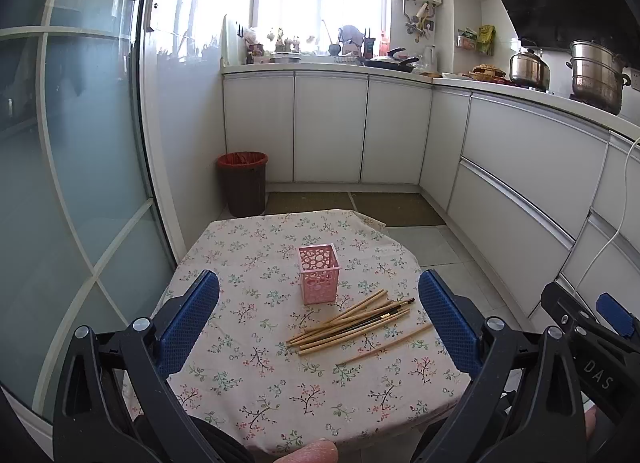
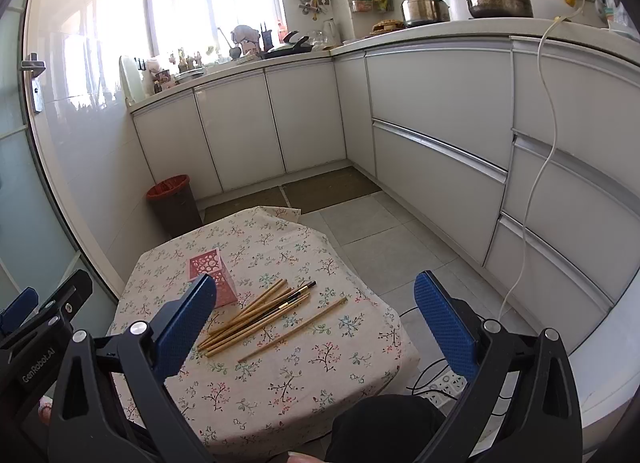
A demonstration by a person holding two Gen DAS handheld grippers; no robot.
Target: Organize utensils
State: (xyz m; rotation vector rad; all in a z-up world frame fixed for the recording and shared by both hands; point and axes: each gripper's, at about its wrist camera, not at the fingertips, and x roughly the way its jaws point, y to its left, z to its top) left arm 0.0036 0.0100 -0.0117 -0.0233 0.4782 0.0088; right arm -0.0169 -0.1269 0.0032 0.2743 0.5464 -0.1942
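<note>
I see a loose pile of chopsticks (image 1: 352, 323) flat on the bench just right of the pink holder (image 1: 320, 279), long axes slanting away to the right; both my left gripper (image 1: 320, 319) and right gripper (image 2: 316, 319) hover with jaws wide and empty, the right seemingly nearer

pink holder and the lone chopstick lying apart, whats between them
The bundle of chopsticks lies between the pink holder and the lone chopstick, clearest in the left wrist view.

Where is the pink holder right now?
The pink holder stands upright near the middle of the floral tablecloth, just behind the pile of chopsticks; in the right wrist view it sits left of centre, partly behind the gripper's left finger.
</note>
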